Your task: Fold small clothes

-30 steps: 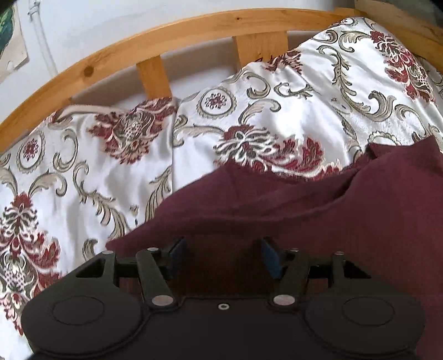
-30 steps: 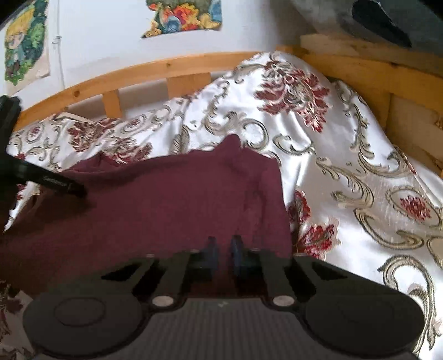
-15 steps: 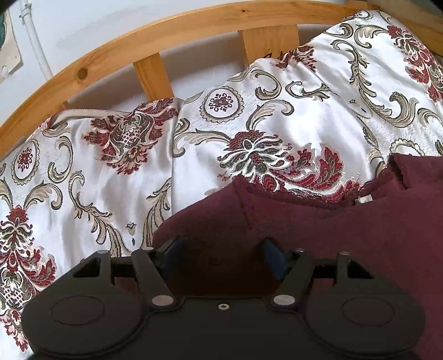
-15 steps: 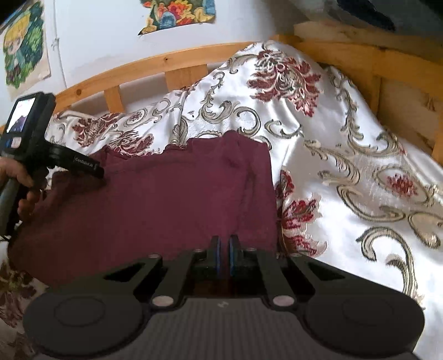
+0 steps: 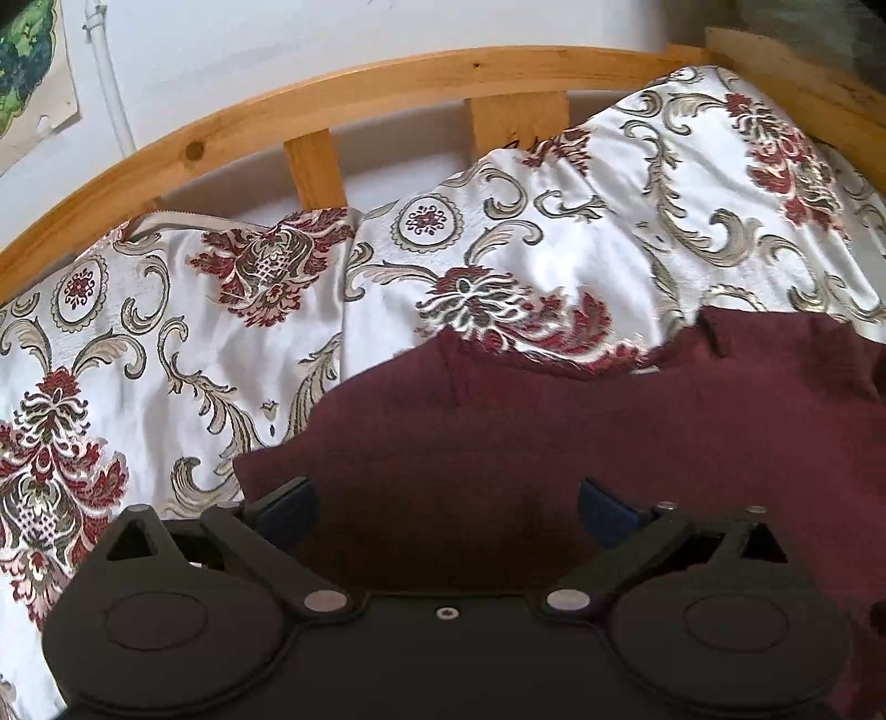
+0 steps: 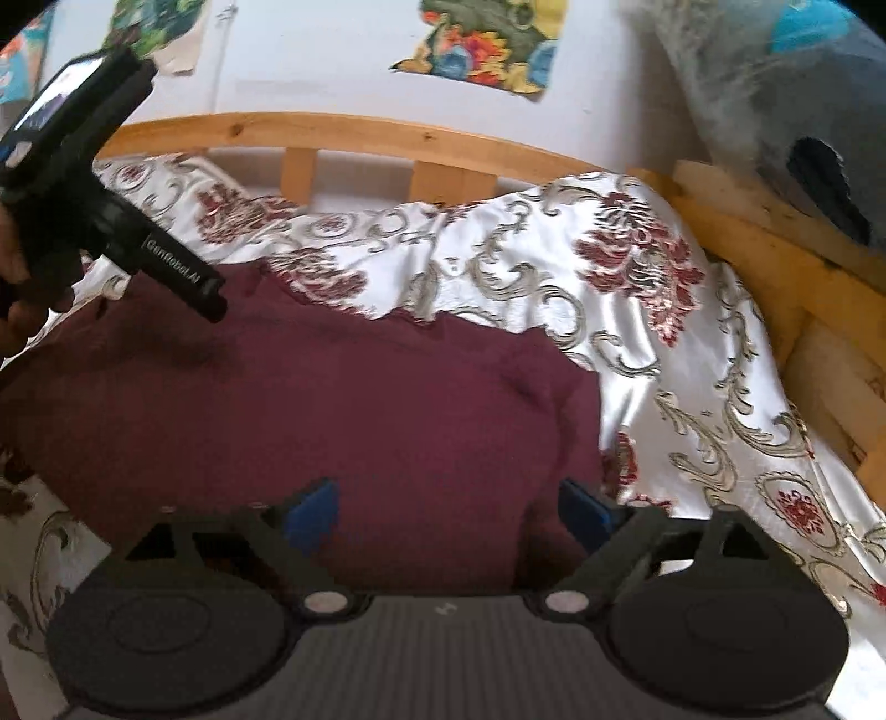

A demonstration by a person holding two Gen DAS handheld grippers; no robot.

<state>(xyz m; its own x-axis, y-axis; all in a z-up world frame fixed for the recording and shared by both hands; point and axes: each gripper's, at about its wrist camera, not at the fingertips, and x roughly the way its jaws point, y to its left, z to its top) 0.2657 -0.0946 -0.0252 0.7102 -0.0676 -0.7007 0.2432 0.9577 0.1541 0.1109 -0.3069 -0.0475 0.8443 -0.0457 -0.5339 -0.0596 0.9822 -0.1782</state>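
A maroon garment [image 5: 581, 437] lies spread on a white bedspread with red and gold flowers [image 5: 194, 332]. My left gripper [image 5: 446, 512] is open above the garment's left part, holding nothing. In the right wrist view the same garment [image 6: 332, 415] fills the middle. My right gripper [image 6: 448, 512] is open over its near right part, holding nothing. The left gripper's body [image 6: 99, 194] shows at the upper left of that view, above the garment's far left corner.
A curved wooden bed rail [image 5: 360, 88] with slats runs along the back, against a white wall with posters [image 6: 487, 39]. A wooden frame [image 6: 786, 266] borders the right side. A grey-blue bundle [image 6: 775, 99] sits at the top right.
My right gripper was shut on the garment's near edge and has opened, letting it go. My left gripper has opened wider. The garment now lies flatter on the bedspread.
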